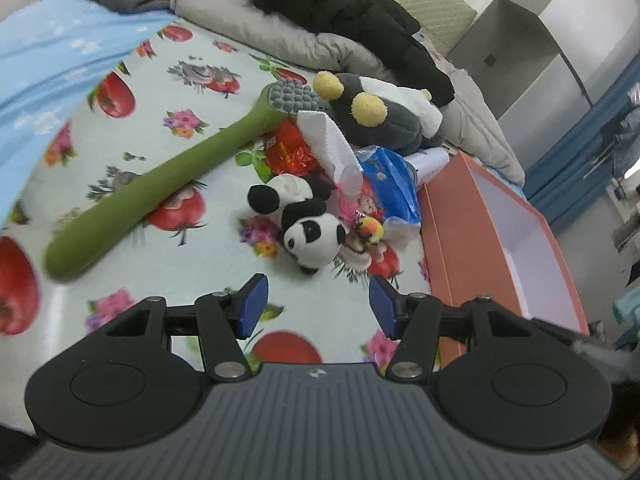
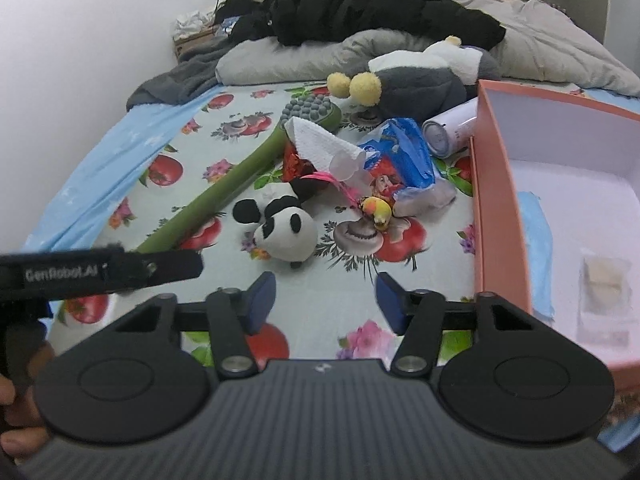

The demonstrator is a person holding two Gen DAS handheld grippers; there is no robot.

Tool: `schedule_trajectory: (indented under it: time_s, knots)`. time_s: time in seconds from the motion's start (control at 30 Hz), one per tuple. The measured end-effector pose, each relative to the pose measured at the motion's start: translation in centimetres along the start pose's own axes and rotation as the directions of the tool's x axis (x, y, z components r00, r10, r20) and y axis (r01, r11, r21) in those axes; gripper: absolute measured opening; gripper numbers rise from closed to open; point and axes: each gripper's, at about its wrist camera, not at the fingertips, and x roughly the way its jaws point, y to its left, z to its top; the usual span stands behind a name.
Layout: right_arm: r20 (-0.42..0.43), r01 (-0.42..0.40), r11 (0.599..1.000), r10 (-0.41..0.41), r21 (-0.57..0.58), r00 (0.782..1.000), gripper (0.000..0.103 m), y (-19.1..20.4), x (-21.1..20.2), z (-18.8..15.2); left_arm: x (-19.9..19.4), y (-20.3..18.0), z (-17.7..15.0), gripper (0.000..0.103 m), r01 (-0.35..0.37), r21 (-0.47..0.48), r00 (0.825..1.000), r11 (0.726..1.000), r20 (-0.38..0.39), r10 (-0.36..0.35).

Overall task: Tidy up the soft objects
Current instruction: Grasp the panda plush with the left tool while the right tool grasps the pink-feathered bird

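Observation:
A small panda plush lies on the fruit-print bed sheet, just ahead of both grippers. Behind it are a grey plush with yellow pompoms, a long green massage hammer, a small yellow bird toy, white tissue and a blue plastic packet. My left gripper is open and empty, a short way in front of the panda. My right gripper is open and empty, also short of the panda.
An open salmon-pink box with a white inside stands to the right of the pile. A white cylinder bottle lies by the box. Grey bedding and a black jacket fill the back. The left gripper's body crosses the right view's left edge.

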Motion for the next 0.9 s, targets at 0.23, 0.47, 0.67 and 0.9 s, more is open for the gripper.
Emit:
schedule_trajectory:
  time_s: [0.23, 0.47, 0.67, 0.9]
  knots:
    - [-0.003, 0.048, 0.999, -0.048, -0.007, 0.999, 0.042, -0.9, 4.4, 1.5, 5.5, 1.0, 1.9, 0.062, 0.055, -0.096, 0.997, 0.994, -0.054, -0.060]
    - [-0.028, 0.110, 0.994, -0.110, 0.022, 0.994, 0.031, -2.1, 8.8, 1.8, 9.8, 2.5, 2.7, 0.062, 0.069, -0.190, 0.991, 0.979, -0.099, -0.089]
    - [-0.032, 0.144, 0.989, -0.143, 0.034, 0.989, 0.031, -2.9, 11.6, 2.2, 11.7, 3.5, 3.5, 0.066, 0.087, -0.258, 0.988, 0.962, -0.098, -0.116]
    - [-0.015, 0.145, 0.989, -0.145, 0.018, 0.989, 0.030, -3.1, 13.5, 2.6, 13.4, 3.5, 4.1, 0.066, 0.084, -0.259, 0.987, 0.962, -0.110, -0.116]
